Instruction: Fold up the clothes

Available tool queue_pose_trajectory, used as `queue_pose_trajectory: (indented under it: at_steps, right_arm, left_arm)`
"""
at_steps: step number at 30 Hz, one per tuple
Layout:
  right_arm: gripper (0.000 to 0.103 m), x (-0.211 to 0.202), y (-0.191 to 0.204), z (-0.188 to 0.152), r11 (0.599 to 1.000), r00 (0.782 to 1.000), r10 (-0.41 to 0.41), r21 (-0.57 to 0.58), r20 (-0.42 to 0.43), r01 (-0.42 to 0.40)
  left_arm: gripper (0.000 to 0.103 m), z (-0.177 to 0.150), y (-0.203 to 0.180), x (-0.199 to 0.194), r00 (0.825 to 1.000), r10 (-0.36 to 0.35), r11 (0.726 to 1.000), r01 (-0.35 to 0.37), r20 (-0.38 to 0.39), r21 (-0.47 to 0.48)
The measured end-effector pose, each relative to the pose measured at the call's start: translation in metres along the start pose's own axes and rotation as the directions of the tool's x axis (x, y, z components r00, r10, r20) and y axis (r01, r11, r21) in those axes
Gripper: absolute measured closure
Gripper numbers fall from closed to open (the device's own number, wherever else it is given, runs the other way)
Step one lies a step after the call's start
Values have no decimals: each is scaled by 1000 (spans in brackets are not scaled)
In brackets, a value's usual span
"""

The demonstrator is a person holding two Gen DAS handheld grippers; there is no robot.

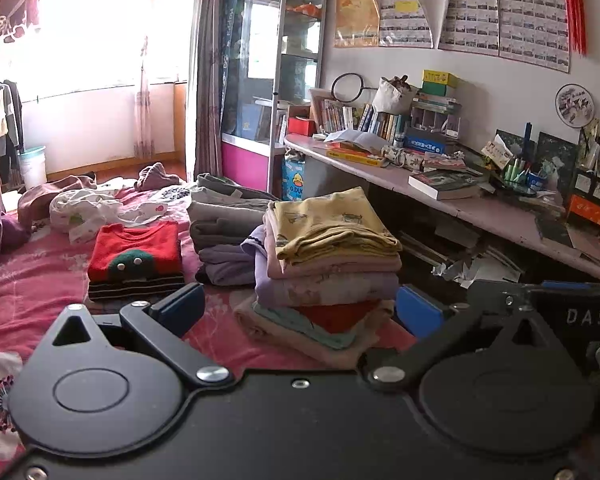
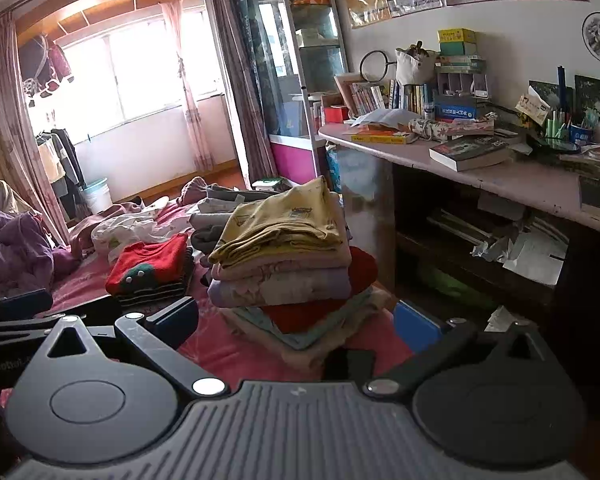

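A tall stack of folded clothes [image 1: 328, 264] [image 2: 288, 264] stands on the pink bedspread [image 1: 32, 292], with a yellow printed garment [image 1: 328, 220] [image 2: 284, 216] on top. My left gripper [image 1: 300, 308] is open just short of the stack's base, nothing between its blue pads [image 1: 182, 306]. My right gripper [image 2: 296, 320] is open too, its fingers straddling the stack's lower layers without touching. A folded red sweater [image 1: 136, 250] [image 2: 152, 262] lies on a striped garment to the left. Grey folded clothes [image 1: 224, 224] sit behind. Unfolded white clothes [image 1: 88, 210] [image 2: 124, 230] lie further back.
A cluttered desk [image 1: 480, 204] [image 2: 520, 184] with books runs along the right, close to the bed's edge. A glass cabinet [image 1: 276, 72] stands behind. A purple blanket [image 2: 16, 248] is heaped at the left. The left gripper's body [image 2: 12, 320] shows in the right wrist view.
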State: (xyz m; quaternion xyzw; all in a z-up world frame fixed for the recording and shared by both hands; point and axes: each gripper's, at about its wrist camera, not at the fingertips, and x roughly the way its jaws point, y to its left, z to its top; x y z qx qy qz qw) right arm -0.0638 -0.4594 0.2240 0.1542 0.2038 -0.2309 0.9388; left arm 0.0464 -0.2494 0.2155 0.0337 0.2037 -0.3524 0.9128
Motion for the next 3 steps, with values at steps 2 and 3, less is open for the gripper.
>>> queue_pose_trajectory:
  at_steps: [2, 3]
  right_arm:
    - [0, -1, 1, -1, 1000, 1000, 2, -1, 0, -2]
    - [0, -1, 2, -1, 1000, 1000, 3, -2, 0, -3]
  left_arm:
    - [0, -1, 1, -1, 1000, -5, 1000, 5, 9, -4]
    - [0, -1, 2, -2, 1000, -10, 1000, 10, 12, -5]
